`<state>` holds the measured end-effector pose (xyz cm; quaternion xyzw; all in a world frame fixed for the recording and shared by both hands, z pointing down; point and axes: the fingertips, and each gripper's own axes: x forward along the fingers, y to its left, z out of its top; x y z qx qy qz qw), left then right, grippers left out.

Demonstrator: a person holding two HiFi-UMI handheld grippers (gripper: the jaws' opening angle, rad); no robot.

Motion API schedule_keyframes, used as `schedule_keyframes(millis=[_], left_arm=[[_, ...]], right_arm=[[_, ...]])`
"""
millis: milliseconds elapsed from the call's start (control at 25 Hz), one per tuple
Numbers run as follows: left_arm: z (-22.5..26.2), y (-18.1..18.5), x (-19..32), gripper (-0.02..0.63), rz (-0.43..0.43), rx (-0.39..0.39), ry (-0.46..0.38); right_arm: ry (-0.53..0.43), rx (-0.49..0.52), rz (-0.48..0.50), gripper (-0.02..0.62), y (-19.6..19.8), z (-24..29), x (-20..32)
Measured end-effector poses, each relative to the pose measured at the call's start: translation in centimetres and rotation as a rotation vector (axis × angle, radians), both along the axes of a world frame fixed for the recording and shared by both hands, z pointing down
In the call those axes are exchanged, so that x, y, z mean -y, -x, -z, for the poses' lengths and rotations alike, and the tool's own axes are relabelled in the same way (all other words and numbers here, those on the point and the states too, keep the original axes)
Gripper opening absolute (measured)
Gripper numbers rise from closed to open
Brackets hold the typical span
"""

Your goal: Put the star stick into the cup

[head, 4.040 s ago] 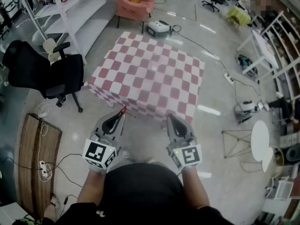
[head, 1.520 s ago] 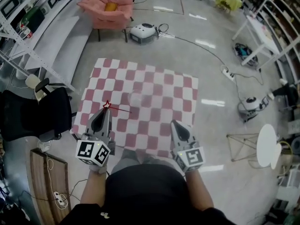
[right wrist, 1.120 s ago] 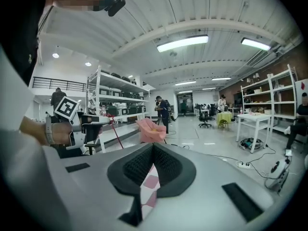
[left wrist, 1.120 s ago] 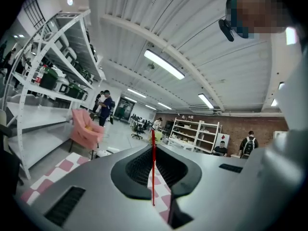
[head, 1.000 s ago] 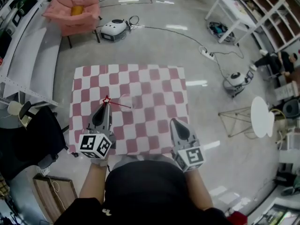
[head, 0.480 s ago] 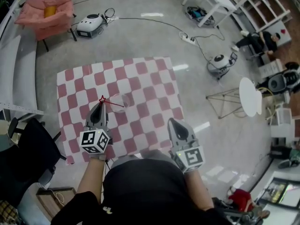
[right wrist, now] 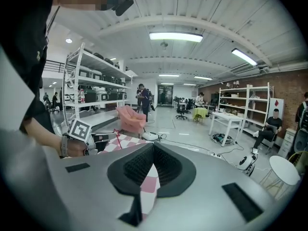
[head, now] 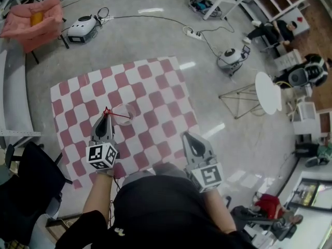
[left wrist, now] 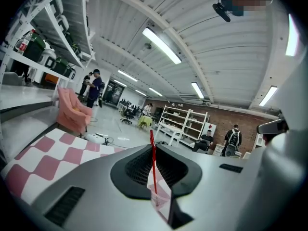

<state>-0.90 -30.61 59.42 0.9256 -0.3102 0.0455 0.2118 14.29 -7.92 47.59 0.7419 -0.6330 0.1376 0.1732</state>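
1. Star stick [head: 118,115] is pinched near its star end by the left gripper [head: 103,121]. The right gripper [head: 188,137] is closed on nothing.
2. Plain end reaches the clear cup [head: 124,108] on the checkered table [head: 155,87]. Dropping it in looks like what's left.

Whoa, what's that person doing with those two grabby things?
A person works two grippers over a checkered table. The left gripper pinches the red star stick, whose free end reaches over the clear cup on the table. The right gripper is shut and empty, held off to the side.
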Motion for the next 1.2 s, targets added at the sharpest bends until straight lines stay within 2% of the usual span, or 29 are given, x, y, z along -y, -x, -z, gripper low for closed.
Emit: schedule_keyframes(millis=[240,440,600,1000,1200], left_arm=[[-0.6,-0.3,0.5,0.061,-0.014,0.022,-0.005],[-1.5,-0.2,0.3,0.166,-0.007,0.061,0.023],[-1.6,-0.1,0.1,0.219,0.006,0.079,0.033],[1.2,1.5,-2.2,0.227,0.027,0.129,0.013],[4.7,2.5,-4.3,0.221,0.056,0.13,-0.026]], right_arm=[[0.01,-0.004,-0.02,0.015,-0.2,-0.3,-0.6],[-0.001,-0.003,-0.019,0.015,-0.6,-0.2,-0.5],[-0.008,0.007,-0.014,0.014,-0.9,-0.2,-0.5],[-0.05,0.048,0.074,0.015,-0.6,0.1,0.9],[-0.081,0.077,0.174,0.014,0.1,0.3,2.8]])
